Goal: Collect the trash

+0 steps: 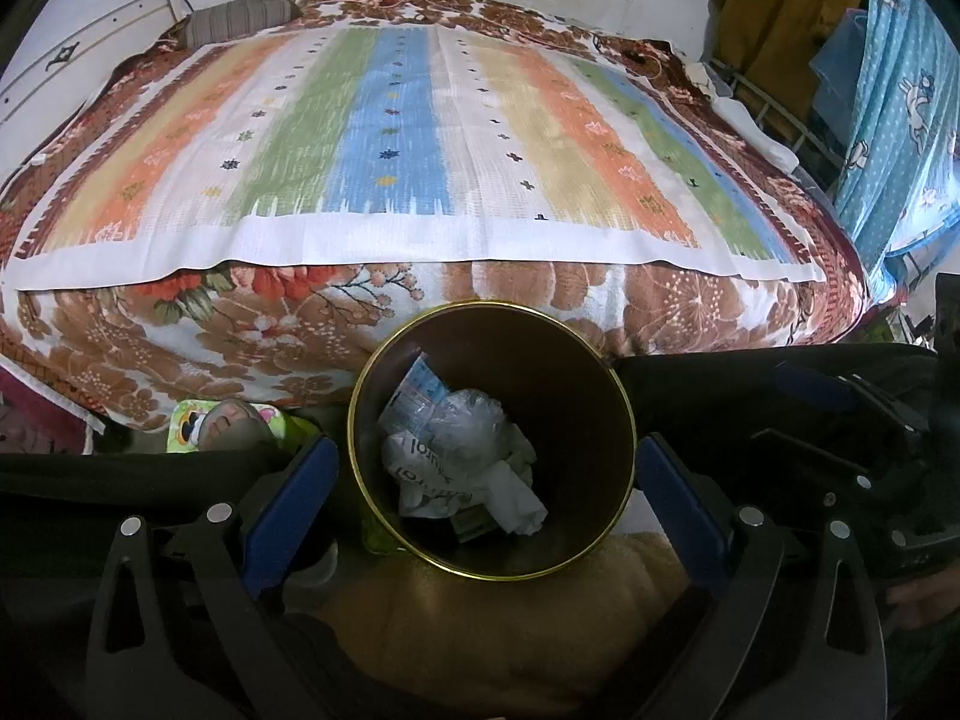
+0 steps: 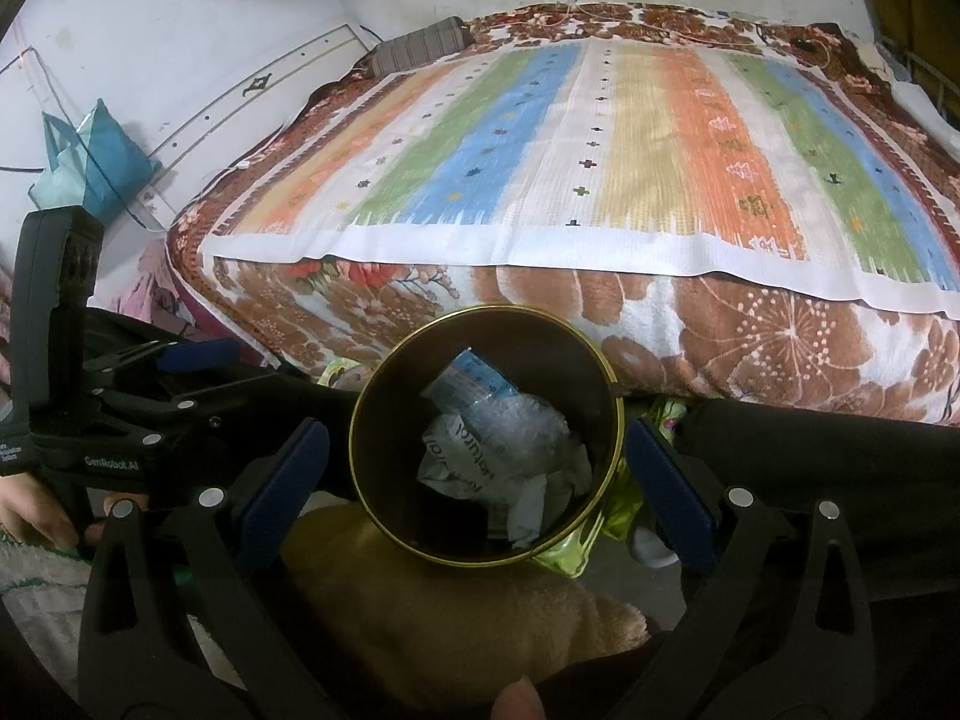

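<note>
Blue-padded jaws stand wide and empty on both tools, the left gripper (image 1: 487, 468) and the right gripper (image 2: 477, 459) each framing the same dark, brass-rimmed bin (image 1: 600, 396) at lower centre of its view. Inside the bin lie a crushed clear bottle (image 1: 468, 420) with a pale blue label, a white printed wrapper (image 1: 414, 474) and crumpled tissue (image 1: 519, 504), so much of the collecting appears done. The bin stands on the floor at the foot of a bed (image 1: 420, 120) covered by a striped cloth over a floral blanket, with a tan plush cushion (image 1: 492, 618) touching its near rim. A green packet (image 2: 570, 546) peeks out beside the bin at lower right of the right view, and a bright cartoon-printed item (image 1: 222, 423) lies left of the bin in the left view; whether either is trash cannot be told. To finish well, the person should probably keep the jaws open while clearing the rim, then approach any remaining litter low, avoiding a knock that tips the bin.
</note>
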`<state>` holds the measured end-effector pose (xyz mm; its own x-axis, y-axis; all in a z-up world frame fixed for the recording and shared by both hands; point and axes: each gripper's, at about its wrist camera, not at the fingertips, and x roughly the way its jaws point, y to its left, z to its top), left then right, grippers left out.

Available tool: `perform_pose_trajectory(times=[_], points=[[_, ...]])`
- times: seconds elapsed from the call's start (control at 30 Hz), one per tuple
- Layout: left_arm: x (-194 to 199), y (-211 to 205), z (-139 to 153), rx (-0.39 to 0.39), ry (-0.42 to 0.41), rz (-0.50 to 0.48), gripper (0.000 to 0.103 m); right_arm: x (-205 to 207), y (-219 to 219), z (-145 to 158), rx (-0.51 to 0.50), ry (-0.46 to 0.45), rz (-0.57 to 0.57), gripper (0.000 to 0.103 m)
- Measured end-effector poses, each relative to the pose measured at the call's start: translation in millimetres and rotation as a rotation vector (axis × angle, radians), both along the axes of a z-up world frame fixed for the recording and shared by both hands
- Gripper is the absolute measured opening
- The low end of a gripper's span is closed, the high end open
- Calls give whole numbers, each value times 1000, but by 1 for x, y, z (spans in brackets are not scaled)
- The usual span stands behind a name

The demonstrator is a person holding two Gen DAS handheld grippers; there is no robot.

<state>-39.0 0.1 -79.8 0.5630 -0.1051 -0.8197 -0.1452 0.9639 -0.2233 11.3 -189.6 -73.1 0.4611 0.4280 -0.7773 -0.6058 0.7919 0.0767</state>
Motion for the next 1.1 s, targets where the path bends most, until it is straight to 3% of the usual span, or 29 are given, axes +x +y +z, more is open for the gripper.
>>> perform_pose_trajectory(times=[1.1], points=[[1,1,-7,8,18,10,97,-2,2,-2,1,15,-2,94]])
